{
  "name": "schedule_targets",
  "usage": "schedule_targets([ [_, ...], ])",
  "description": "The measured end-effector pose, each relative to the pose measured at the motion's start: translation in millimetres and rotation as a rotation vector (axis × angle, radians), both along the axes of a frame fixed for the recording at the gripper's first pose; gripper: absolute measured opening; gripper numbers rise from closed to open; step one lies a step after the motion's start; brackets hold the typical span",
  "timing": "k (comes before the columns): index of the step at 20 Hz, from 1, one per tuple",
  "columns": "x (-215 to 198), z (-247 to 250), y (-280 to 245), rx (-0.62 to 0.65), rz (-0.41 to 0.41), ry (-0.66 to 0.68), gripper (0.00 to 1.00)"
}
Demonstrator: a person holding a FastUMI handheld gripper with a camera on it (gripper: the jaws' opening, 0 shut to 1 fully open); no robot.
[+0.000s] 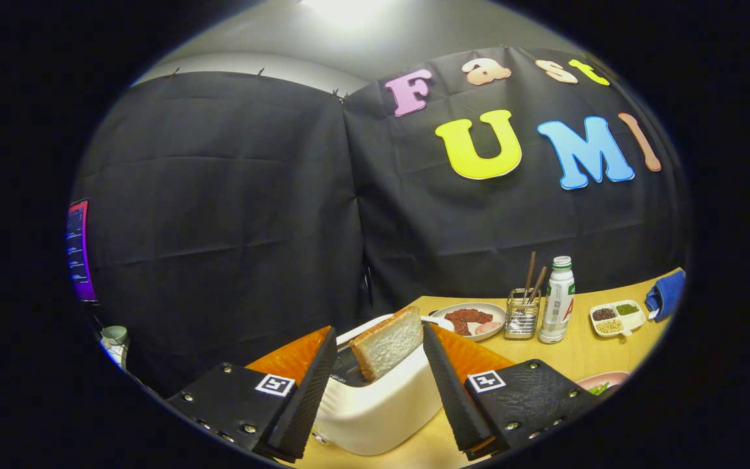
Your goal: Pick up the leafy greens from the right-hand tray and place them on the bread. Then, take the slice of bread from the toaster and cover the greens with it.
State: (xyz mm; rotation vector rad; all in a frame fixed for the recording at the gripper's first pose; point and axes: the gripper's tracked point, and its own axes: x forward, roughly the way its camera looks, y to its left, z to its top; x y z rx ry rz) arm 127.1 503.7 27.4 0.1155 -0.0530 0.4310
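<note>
Gripper view: jaws spread wide either side of the toaster (pixel 375 407), bread slice (pixel 388 342) upright between them.

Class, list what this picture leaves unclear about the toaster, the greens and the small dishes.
- Toaster: its sides hidden behind the open gripper fingers.
- Bread slice: lower part inside the slot.
- Greens: cut off beside the right finger.
- Divided dish: contents too small to identify.
</note>
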Motion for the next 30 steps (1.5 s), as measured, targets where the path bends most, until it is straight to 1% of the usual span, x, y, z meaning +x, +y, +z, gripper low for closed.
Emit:
schedule_targets([
  [3,19.5,-13.3,11.7,-0.020,-0.022,0.011,0.81],
  [7,41.3,-22.8,14.1,-0.045,-0.073,0.024,0.81],
  [10,47.8,-25.8,13.5,-0.051,-0.076,0.027,0.81],
  [11,52.8,-28.7,13.8,-0.060,-0.078,0.024,0.74],
  [12,54.0,-30.4,10.5,-0.065,-0.091,0.033,0.57],
  [14,49.5,-30.4,10.3,-0.048,-0.084,0.054,0.23],
  [15,47.2,-27.8,10.8,-0.042,-0.074,0.051,0.13],
  [17,44.1,-16.7,7.0,-0.016,-0.071,0.037,0.13],
  [18,39.8,-8.1,6.7,0.007,-0.060,0.027,0.02],
  [22,27.2,22.7,-2.5,0.053,-0.030,-0.045,0.01],
  [26,8.6,48.9,-17.4,0.098,-0.007,-0.068,0.01],
  [30,-6.3,54.2,-50.7,0.054,-0.058,-0.092,0.01],
])
